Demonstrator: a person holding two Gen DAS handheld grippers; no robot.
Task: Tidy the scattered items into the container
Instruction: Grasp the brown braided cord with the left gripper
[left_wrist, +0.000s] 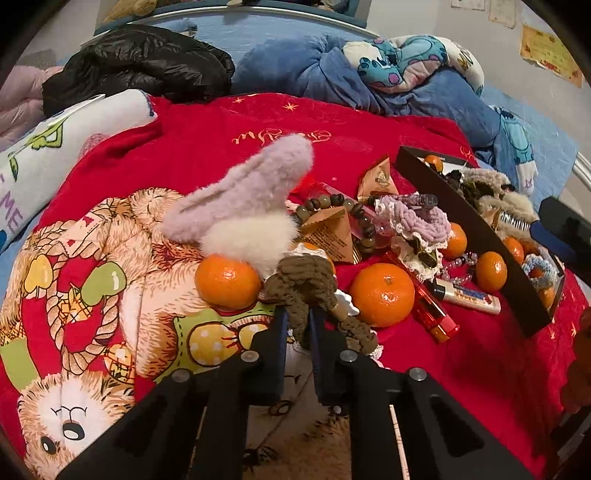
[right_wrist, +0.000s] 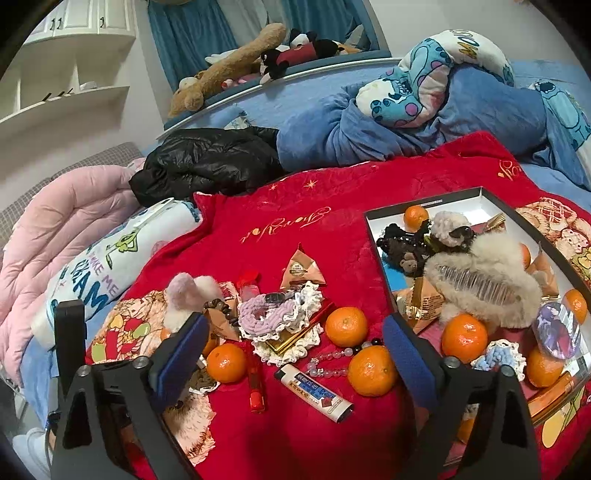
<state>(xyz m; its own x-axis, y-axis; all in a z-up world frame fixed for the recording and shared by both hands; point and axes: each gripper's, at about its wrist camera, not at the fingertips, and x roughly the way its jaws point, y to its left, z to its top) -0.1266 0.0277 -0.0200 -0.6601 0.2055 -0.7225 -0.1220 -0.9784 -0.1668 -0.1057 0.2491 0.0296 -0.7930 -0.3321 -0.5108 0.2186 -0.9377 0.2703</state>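
The brown knitted scrunchie (left_wrist: 303, 284) is seen on the red blanket (left_wrist: 229, 122) of the bed, between two mandarins (left_wrist: 228, 282), its long axis running from the camera towards the pile. It is pinched by the left gripper (left_wrist: 298, 314), whose jaws are closed tightly on it, angled downward. The right gripper (right_wrist: 295, 332) is held wide apart, empty, above a lighter (right_wrist: 314, 393), beside the black box (right_wrist: 373, 236).

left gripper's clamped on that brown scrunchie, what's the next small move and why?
Probably lift the left gripper straight up: its jaws are shut on the brown scrunchie, which lies against a mandarin and under a fluffy clip. Then carry it to the box.
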